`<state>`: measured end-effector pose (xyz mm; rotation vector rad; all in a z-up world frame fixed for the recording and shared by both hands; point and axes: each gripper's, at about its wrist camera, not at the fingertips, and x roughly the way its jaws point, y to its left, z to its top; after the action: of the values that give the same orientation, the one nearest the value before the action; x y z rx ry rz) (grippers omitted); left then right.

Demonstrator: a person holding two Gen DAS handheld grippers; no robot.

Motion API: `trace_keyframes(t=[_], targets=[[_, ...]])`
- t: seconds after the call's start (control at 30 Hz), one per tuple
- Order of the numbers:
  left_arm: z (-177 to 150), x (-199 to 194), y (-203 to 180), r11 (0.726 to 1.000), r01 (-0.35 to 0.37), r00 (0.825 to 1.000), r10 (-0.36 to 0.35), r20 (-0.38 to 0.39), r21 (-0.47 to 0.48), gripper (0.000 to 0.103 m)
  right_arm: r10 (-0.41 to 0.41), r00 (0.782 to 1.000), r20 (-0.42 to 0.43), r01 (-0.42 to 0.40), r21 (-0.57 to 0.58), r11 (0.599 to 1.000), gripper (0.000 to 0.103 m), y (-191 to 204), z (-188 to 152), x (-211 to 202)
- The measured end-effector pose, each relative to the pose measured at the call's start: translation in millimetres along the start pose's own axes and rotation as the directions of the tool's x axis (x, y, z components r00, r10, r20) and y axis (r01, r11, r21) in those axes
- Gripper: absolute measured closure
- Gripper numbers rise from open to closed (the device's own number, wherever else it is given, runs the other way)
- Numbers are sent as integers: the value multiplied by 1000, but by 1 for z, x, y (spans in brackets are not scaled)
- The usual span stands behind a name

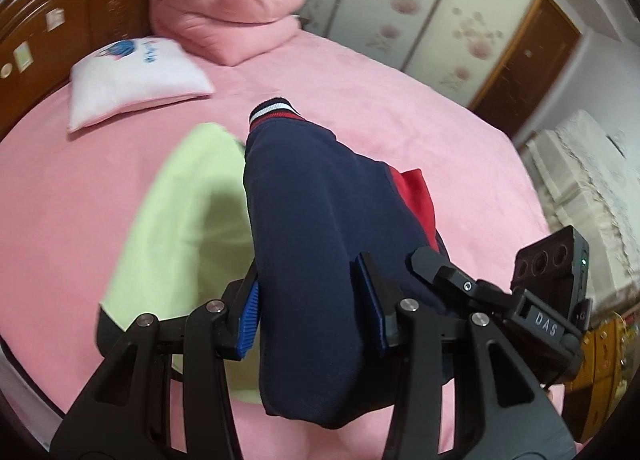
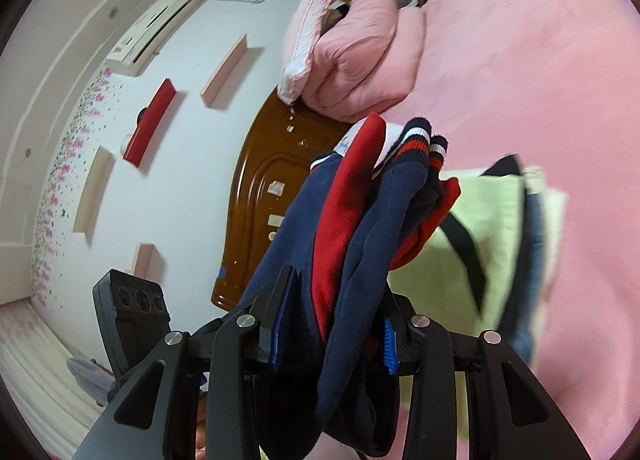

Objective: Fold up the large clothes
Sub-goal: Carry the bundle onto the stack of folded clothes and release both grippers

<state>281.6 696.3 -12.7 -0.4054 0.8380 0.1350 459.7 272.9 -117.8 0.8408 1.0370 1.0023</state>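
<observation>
Your left tool [image 1: 310, 300] clamps navy-and-red jacket [image 1: 308, 196], fabric bunched between blue pads [image 1: 249, 320]. Your right tool [image 2: 334, 324] grips same jacket, striped cuffs [image 2: 424, 140] dangling beyond fingers. Jacket lifted over mid-bed, above pale green garment [image 1: 192, 196] lying flat on pink bed [image 1: 400, 108]. White pillow [image 1: 132, 76] and folded pink quilt [image 1: 228, 16] crowd headboard edge; far side open.

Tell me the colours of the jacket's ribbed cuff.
Navy, white and red stripes on the ribbed cuff; clearest in the left wrist view.
</observation>
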Motion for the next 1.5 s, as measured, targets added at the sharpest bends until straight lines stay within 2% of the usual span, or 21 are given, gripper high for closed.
trace_keyframes(t=[0.17,0.3,0.4,0.53,0.63,0.67,0.7,0.73,0.77,0.8,0.83,0.9,1.0,1.07,1.17,1.23,1.37,1.4,1.43,1.5], targets=[[-14,50,65,996,15,999,-12,37,-86,62,-63,998,-23,63,-13,998,67,-25,-17,73],[-35,91,101,985,-4,1000,8,22,-173,62,-165,983,-75,164,-26,986,66,-50,-20,139],[-44,98,108,983,29,999,-20,50,-183,62,-193,979,-69,190,-44,981,66,-64,-23,161],[-56,108,95,974,44,998,-36,42,-222,62,-199,976,-90,199,-14,980,65,-76,-31,181],[-54,114,81,965,18,999,-10,32,-261,60,-204,972,-120,204,-10,979,62,-91,-26,175],[-55,116,77,961,4,999,6,34,-276,59,-208,970,-123,208,-15,978,62,-99,-19,150],[-56,115,73,957,-10,999,24,43,-291,58,-215,968,-130,213,-28,977,57,-99,-17,152],[-59,114,71,951,-35,997,54,52,-308,57,-223,966,-132,219,-44,975,48,-101,-14,140],[-60,115,66,945,-62,995,84,56,-321,54,-224,966,-126,218,-58,974,43,-105,-9,109],[-60,116,63,936,-97,990,124,59,-337,53,-217,969,-117,208,-80,975,34,-105,-8,102],[-66,111,57,924,-136,983,171,69,-358,50,-210,972,-108,201,-92,975,31,-106,-8,91],[-73,107,48,907,-170,973,216,79,-385,48,-208,974,-86,200,-92,975,24,-108,-9,65],[-98,94,27,894,-203,965,252,73,-400,45,-230,972,-37,228,-64,972,11,-115,-16,17],[-117,84,8,899,-216,965,256,57,-382,44,-270,963,-15,269,-44,962,7,-125,-24,-12],[-153,75,-32,924,-217,970,241,40,-315,44,-362,932,-36,359,-57,931,3,-146,-42,-64],[-187,76,-69,934,-249,965,263,21,-255,44,-439,896,-62,435,-75,897,3,-165,-59,-103],[-258,74,-153,952,-292,956,286,-70,-92,44,-570,814,-112,566,-69,822,2,-202,-99,-202],[-275,71,-175,957,-282,957,276,-87,-72,44,-624,774,-110,620,-73,781,2,-209,-111,-233],[-291,67,-197,964,-258,963,251,-102,-62,44,-685,721,-108,681,-74,728,1,-213,-124,-265],[-316,58,-237,979,-196,973,187,-132,-52,44,-757,641,-127,754,-79,652,1,-216,-148,-318]])
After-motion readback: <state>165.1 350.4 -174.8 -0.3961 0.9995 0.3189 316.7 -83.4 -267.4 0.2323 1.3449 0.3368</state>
